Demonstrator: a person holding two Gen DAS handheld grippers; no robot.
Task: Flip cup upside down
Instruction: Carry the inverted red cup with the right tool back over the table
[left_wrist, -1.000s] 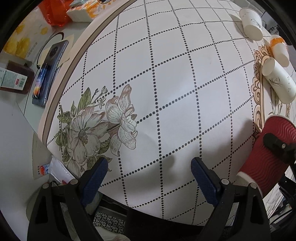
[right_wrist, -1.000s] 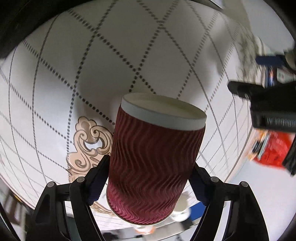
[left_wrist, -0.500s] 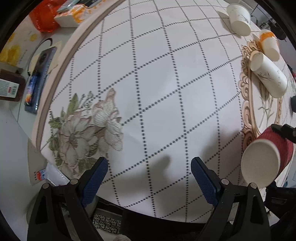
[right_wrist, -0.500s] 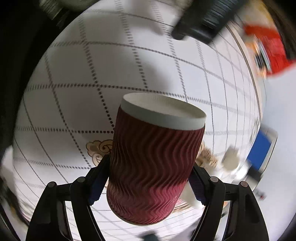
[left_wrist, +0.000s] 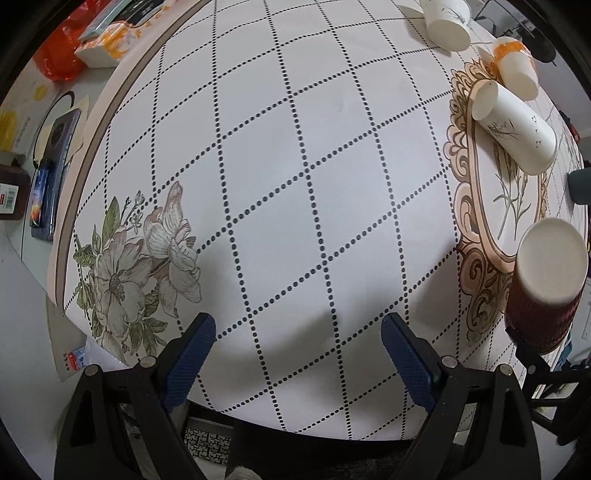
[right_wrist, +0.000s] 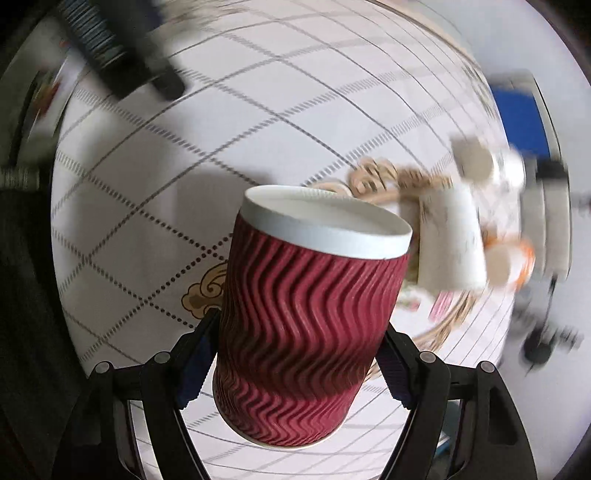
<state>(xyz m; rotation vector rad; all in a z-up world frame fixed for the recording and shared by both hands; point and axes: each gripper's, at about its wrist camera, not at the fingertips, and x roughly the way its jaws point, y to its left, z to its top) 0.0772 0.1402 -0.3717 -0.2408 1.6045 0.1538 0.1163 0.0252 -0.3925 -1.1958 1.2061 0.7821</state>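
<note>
My right gripper (right_wrist: 299, 354) is shut on a dark red ribbed paper cup (right_wrist: 306, 325) with a white rim, held above the tablecloth. In the left wrist view the same cup (left_wrist: 543, 288) is at the far right with its white end toward the camera, above the ornate oval print. My left gripper (left_wrist: 295, 350) is open and empty, hovering over the near edge of the table. The right wrist view is blurred by motion.
Three white paper cups lie on their sides at the far right: one (left_wrist: 513, 125) on the oval print, one with orange marks (left_wrist: 515, 68), one further back (left_wrist: 445, 22). A phone (left_wrist: 48, 170), a box and an orange bag (left_wrist: 62, 55) sit left of the tablecloth (left_wrist: 295, 166).
The right gripper has rotated with the red cup: in the left wrist view the cup went from side-on to showing its white end. The left gripper has shifted slightly.
</note>
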